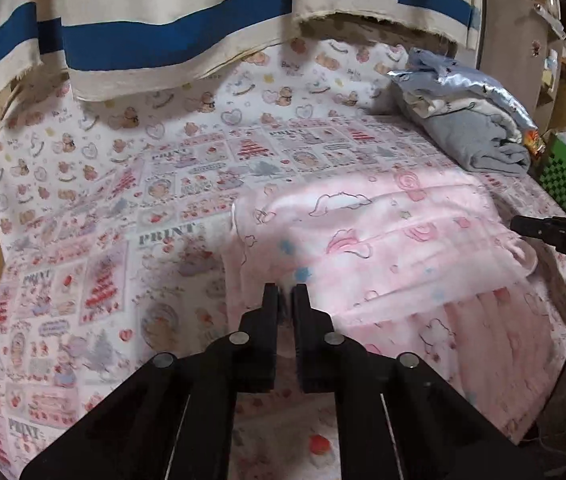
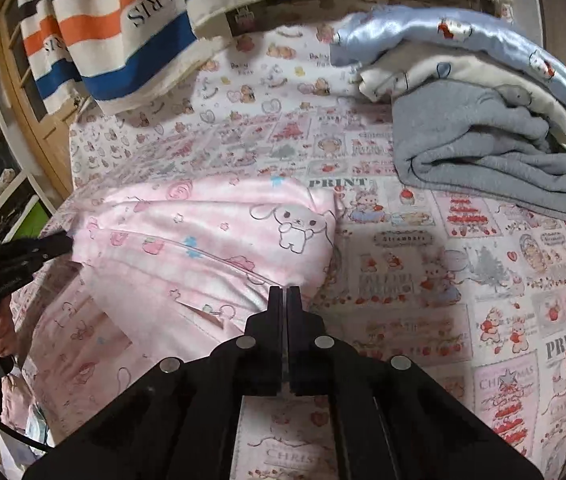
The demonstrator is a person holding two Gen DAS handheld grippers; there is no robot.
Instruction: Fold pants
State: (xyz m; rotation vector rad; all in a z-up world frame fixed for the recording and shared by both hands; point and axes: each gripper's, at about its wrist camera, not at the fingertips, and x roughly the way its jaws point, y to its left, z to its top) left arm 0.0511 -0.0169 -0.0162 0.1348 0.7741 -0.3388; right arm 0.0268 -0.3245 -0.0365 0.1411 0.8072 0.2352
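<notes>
— We are working over a bed spread with a cartoon-print sheet (image 2: 423,280), a striped cloth (image 1: 143,40) hanging along its far edge and shelving off to either side.

— Start with our claws. The left gripper (image 1: 285,294) has its jaws drawn almost together, only a sliver of gap between them, at the near left edge of the pink pants (image 1: 383,240). Whether a thin bit of hem is nipped in there we cannot tell; the fabric at the tips is blurred.

— And the right gripper (image 2: 285,294)?

— Jaws pressed fully together, tips at the near right edge of the same pants (image 2: 211,240). We see no fabric clearly between them either.

— So the pants lie between our two claws, near the front of the bed, already doubled over with a fold line running across.

— Yes. Farther out, at the far right, sits a stack of folded clothes (image 2: 491,140), grey at the bottom, well apart from the pants.

— How do we expect the pants to handle?

— Light, soft and floppy, we judge, with a slight sheen that suggests they slide easily. We would pinch both layers at the outer corners of the folded edge, so the layers travel together and do not slip apart.
</notes>
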